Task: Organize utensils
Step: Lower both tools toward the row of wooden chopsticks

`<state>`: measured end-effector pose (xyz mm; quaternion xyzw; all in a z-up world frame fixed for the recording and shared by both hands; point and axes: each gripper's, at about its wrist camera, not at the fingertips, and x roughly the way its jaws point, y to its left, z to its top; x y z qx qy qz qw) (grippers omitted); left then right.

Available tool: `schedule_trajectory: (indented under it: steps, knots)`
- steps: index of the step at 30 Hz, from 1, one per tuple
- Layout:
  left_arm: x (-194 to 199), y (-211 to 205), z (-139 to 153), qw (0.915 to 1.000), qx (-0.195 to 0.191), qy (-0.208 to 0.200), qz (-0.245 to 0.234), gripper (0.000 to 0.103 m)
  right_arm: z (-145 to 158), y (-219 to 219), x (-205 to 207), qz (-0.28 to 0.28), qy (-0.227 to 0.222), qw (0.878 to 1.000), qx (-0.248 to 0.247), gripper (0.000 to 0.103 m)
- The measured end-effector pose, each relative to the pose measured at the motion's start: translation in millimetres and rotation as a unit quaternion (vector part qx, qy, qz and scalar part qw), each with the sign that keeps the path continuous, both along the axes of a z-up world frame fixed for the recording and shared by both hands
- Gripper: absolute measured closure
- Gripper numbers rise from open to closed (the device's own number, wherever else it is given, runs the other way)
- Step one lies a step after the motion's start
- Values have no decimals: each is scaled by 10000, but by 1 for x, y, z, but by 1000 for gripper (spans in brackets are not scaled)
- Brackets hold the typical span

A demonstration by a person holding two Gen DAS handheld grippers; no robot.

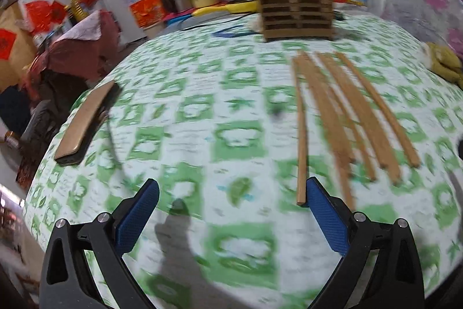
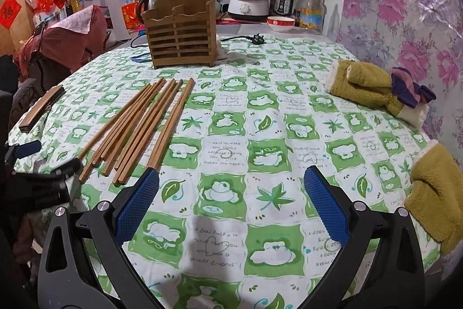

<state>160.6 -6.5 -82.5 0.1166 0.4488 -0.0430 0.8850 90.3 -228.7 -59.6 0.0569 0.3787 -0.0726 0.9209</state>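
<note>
Several wooden chopsticks (image 1: 344,112) lie side by side on the green and white tablecloth; they also show in the right wrist view (image 2: 144,129). A slatted wooden utensil holder (image 1: 295,7) stands upright at the far side, seen too in the right wrist view (image 2: 181,34). My left gripper (image 1: 233,187) is open and empty, low over the cloth, its right finger beside the near end of the leftmost chopstick (image 1: 301,135). My right gripper (image 2: 231,178) is open and empty, with the chopstick ends just beyond its left finger. The left gripper (image 2: 34,164) shows at the left edge of the right wrist view.
A flat tan and black case (image 1: 84,126) lies near the table's left edge. Olive plush mittens (image 2: 373,89) lie at the right, one (image 2: 437,193) close to my right gripper. A power plug and cord (image 2: 254,39) lie behind the holder. Kitchen appliances stand beyond the table.
</note>
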Motion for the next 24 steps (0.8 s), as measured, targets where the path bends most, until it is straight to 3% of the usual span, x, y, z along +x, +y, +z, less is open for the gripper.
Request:
schedule_trajectory:
  steps: [5, 16, 22, 24]
  knots:
    - [8, 17, -4, 9970, -672, 346, 193, 4, -7, 3, 3, 189, 175, 9995, 177, 6]
    - [5, 15, -5, 9977, -608, 254, 150, 4, -19, 33, 14, 653, 566, 9962, -106, 10]
    - [5, 16, -5, 9976, -621, 265, 145, 4, -26, 40, 34, 883, 970, 9914, -36, 18]
    - [5, 16, -5, 9976, -622, 264, 141, 4, -24, 32, 39, 745, 1017, 9920, -96, 28]
